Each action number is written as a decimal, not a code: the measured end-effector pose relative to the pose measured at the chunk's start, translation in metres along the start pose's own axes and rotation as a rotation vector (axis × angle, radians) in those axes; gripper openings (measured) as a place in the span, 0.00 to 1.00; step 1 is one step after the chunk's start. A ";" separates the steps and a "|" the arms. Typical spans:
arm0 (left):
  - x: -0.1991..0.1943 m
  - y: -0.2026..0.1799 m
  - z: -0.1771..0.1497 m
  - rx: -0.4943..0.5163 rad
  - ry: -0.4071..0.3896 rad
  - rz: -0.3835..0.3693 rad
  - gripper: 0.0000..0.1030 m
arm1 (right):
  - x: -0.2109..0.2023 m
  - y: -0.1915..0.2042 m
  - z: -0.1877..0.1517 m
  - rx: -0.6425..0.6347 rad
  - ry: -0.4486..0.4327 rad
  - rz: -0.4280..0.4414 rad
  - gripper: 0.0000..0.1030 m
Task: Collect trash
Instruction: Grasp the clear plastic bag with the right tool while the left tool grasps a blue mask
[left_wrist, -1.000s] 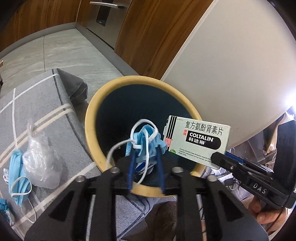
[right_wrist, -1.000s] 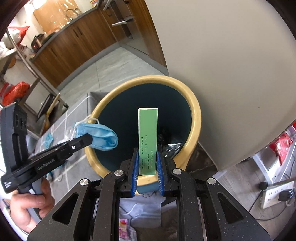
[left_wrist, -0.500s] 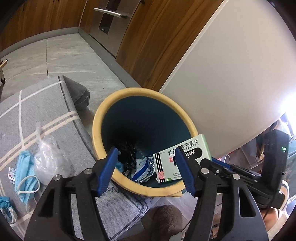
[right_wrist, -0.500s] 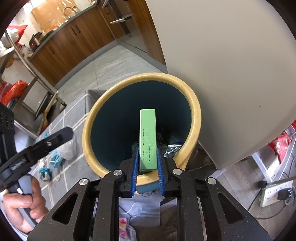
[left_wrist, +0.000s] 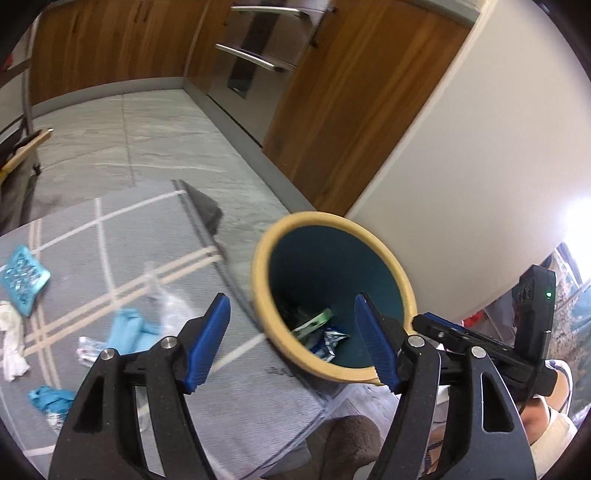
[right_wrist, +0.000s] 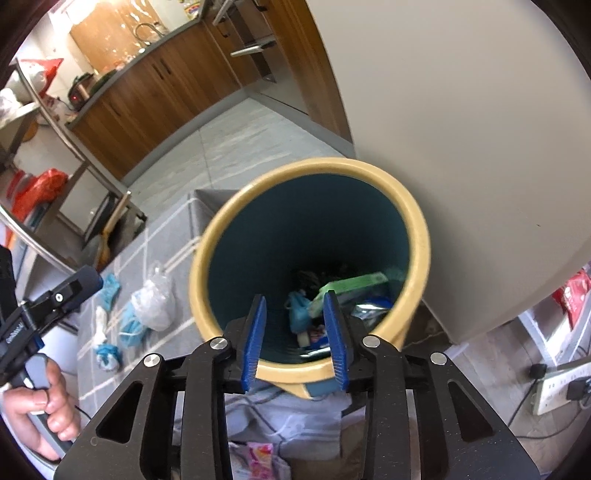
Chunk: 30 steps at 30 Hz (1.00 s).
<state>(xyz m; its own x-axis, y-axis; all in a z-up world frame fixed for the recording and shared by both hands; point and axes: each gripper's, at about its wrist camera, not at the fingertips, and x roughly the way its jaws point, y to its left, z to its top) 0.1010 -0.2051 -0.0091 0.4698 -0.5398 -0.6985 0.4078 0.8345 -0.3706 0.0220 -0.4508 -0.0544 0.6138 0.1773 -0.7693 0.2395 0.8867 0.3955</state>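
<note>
Looking along the left gripper, both blue-padded fingers stand wide apart with nothing between them. Beyond them a round bin with a cream rim and dark teal inside stands at the edge of a grey striped rug, close to a pale wall panel. Down in the bin lie a green medicine box on its side and a crumpled blue-and-white wrapper; darker scraps behind them are too dim to name. On the rug beside the bin lie a clear plastic bag, a blue face mask, a teal patterned packet, a white tissue and a scrunched blue piece near the rug's near edge. The right gripper shows at the bin's far side.

From the right wrist, the right gripper hangs directly over the bin's near rim, its fingers parted and empty. Inside the bin the green medicine box leans across the heap at the bottom, with a blue face mask just beside it, a silvery wrapper under its far end and dark scraps behind. On the rug to the bin's left sit the clear plastic bag, another blue mask, a white tissue and a small blue piece. The left gripper, held in a hand, reaches in over that litter.
</note>
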 end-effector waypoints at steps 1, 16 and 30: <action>-0.005 0.007 0.000 -0.011 -0.006 0.009 0.67 | -0.001 0.003 0.000 -0.001 -0.007 0.015 0.34; -0.060 0.110 -0.017 -0.224 -0.070 0.153 0.67 | 0.018 0.064 0.001 -0.100 -0.003 0.120 0.49; -0.088 0.166 -0.043 -0.332 -0.093 0.200 0.67 | 0.051 0.132 -0.010 -0.218 0.065 0.183 0.49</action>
<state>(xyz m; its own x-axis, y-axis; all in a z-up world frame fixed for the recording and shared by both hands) 0.0935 -0.0144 -0.0355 0.5895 -0.3577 -0.7243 0.0325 0.9064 -0.4212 0.0777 -0.3201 -0.0467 0.5808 0.3631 -0.7285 -0.0423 0.9073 0.4185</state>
